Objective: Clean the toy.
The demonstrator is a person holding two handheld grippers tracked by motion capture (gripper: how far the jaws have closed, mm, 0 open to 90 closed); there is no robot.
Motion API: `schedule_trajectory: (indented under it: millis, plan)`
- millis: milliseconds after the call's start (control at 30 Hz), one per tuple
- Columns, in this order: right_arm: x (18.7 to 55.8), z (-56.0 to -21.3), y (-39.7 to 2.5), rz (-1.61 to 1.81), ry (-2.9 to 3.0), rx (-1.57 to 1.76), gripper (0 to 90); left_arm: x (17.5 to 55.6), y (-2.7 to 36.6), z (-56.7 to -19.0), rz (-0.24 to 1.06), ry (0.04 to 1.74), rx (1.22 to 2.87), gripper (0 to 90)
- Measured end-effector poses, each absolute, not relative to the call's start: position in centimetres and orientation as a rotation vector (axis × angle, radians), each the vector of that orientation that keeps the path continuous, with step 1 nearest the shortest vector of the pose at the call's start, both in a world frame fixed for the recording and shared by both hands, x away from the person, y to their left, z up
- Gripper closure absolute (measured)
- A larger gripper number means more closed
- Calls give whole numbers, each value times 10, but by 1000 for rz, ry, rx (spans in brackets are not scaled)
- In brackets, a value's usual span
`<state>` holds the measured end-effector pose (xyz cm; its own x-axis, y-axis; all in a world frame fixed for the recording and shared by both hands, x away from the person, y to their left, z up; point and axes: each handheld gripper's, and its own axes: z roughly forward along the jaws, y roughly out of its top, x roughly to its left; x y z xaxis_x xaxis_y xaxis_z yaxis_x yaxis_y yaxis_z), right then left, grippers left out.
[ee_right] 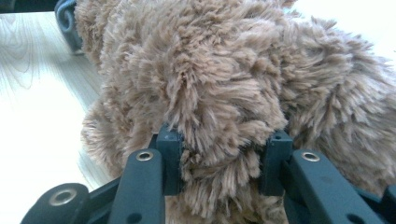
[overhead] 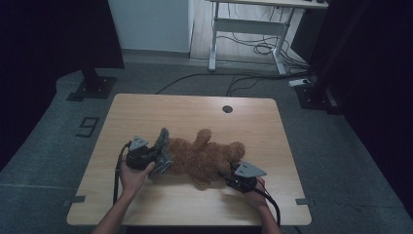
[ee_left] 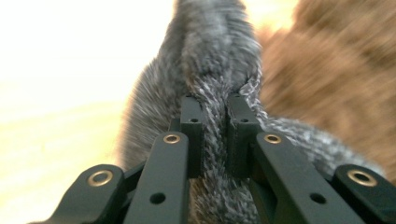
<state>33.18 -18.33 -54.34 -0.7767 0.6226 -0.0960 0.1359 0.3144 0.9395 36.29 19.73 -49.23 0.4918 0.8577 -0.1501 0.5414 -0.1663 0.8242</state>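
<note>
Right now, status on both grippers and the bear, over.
Left gripper shut on grey knit garment at the bear's end. Right gripper clamped on brown teddy bear fur. Bear lying on table. Nothing in the way.

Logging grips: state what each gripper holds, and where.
Left gripper pinches the grey knitted garment's edge; right gripper clamps a tuft of the brown teddy bear.

Dim overhead view, overexposed close-ups
</note>
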Motion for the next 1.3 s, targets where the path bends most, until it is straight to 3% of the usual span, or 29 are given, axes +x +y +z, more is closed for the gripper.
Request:
schedule_trajectory:
  millis: [267, 600, 833, 1133, 1300]
  plan:
    - [331, -544, -184, 1468, 2142, 675, 608, 369, 200, -518, 385, 1234, 1916, 805]
    - [331, -544, -187, 1468, 2150, 680, 603, 341, 171, -445, 527, 1017, 1841, 801]
    - [331, -544, -185, 1466, 2156, 664, 602, 345, 119, -412, 457, 865, 1843, 805]
    - [331, -544, -185, 1466, 2158, 665, 602, 355, 28, -417, 392, 722, 1953, 806]
    - [331, -545, -186, 1476, 2157, 665, 600, 356, 5, -431, 347, 677, 2029, 803]
